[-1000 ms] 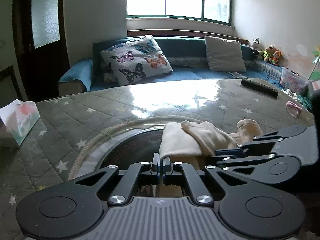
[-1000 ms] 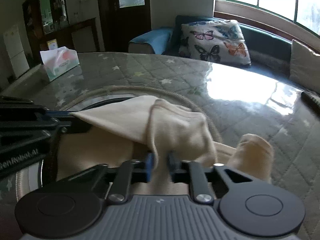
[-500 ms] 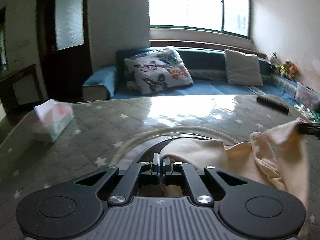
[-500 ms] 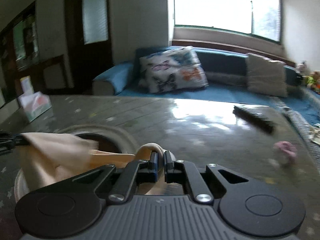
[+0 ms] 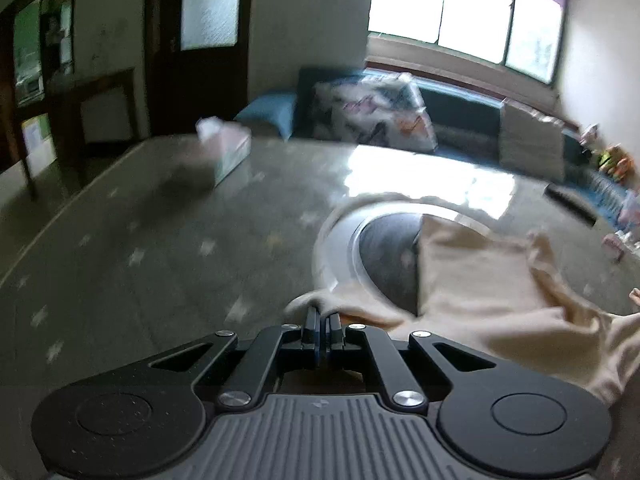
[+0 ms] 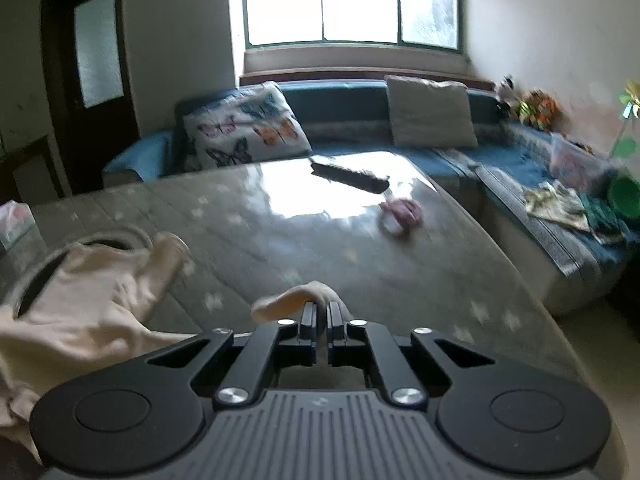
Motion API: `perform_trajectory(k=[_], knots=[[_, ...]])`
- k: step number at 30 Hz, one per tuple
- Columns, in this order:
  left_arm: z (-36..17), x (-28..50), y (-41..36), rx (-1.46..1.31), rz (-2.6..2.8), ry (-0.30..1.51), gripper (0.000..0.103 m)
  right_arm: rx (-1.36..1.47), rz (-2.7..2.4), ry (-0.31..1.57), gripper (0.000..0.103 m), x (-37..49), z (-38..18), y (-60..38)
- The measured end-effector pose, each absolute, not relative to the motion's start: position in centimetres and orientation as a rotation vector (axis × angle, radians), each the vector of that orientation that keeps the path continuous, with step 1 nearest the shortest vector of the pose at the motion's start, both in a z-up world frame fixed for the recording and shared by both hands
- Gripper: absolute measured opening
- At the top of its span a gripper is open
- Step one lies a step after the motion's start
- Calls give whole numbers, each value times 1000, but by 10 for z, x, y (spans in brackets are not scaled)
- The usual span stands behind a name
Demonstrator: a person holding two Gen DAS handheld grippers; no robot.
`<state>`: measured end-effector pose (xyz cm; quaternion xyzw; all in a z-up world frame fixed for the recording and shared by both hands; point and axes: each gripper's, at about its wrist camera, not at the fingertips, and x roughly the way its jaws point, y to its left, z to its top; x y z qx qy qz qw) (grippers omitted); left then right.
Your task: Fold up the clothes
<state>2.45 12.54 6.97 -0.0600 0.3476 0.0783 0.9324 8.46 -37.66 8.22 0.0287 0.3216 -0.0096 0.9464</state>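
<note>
Since a second ago we have pulled our claws apart, spreading the cream garment (image 5: 480, 280) wide. Our left claw (image 5: 322, 320) and right claw (image 6: 320, 314) each pinch a cloth corner, nearly closed. It drapes over the round ring (image 5: 340, 236) on the glossy, star-quilted surface (image 6: 320, 240). A sofa (image 6: 344, 100) sits under the window (image 6: 348, 0).

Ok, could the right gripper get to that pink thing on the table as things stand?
Probably not yet: the right gripper is shut on the cream garment. The tabletop toward the pink thing looks clear otherwise.
</note>
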Motion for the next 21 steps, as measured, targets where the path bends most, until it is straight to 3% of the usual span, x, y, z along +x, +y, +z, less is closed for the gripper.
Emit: perform_trajectory(k=[6,10,12,13,17,21], knots=[[54,15,128,-93,189,762,14,109,-70,720,5,77,57,-389],[59,5,119,-36,181,741,39,88,-43,728,12,72,54,-380],[63,1,117,-31,178,724,45,78,-29,732,30,70,53,-376],[64,-2,116,-29,176,716,48,72,-22,734,45,68,52,-373],[66,0,116,-13,190,713,57,51,3,745,59,70,48,-363],[60,9,111,20,191,725,65,5,3,758,62,83,39,-354]])
